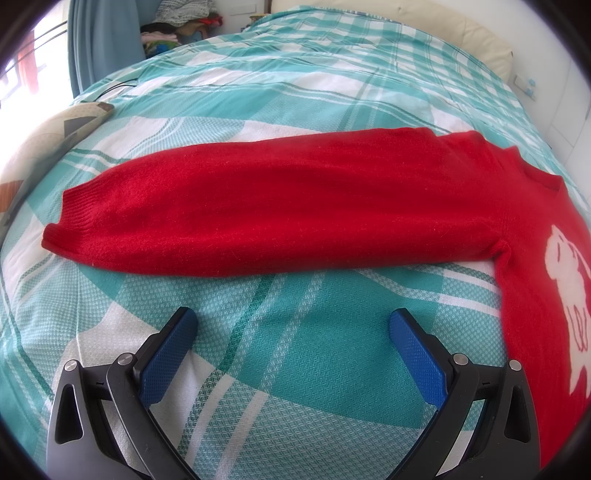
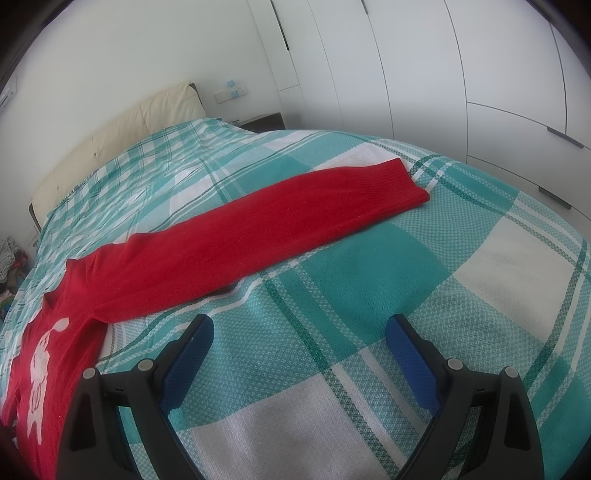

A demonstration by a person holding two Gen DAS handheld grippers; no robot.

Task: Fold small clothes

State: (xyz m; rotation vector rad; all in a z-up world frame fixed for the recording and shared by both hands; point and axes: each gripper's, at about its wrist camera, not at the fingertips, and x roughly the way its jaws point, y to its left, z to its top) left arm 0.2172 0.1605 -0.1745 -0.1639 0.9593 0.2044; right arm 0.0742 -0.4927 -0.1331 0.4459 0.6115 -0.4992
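Observation:
A red knitted sweater [image 1: 532,229] with a white animal figure on its front lies flat on the bed. Its one sleeve [image 1: 258,214] stretches left across the left wrist view, ribbed cuff at the far left. My left gripper [image 1: 293,325] is open, just short of that sleeve, with only bedspread between its blue pads. In the right wrist view the other sleeve [image 2: 258,236] runs up to the right from the sweater body [image 2: 62,339]. My right gripper [image 2: 299,332] is open too, near the armpit, holding nothing.
The bed wears a teal and white plaid bedspread [image 1: 295,92]. A patterned pillow [image 1: 48,140] lies at the left edge. A cream headboard [image 2: 129,125] and white wardrobe doors [image 2: 443,74] bound the bed. A heap of clothes [image 1: 184,26] sits beyond it.

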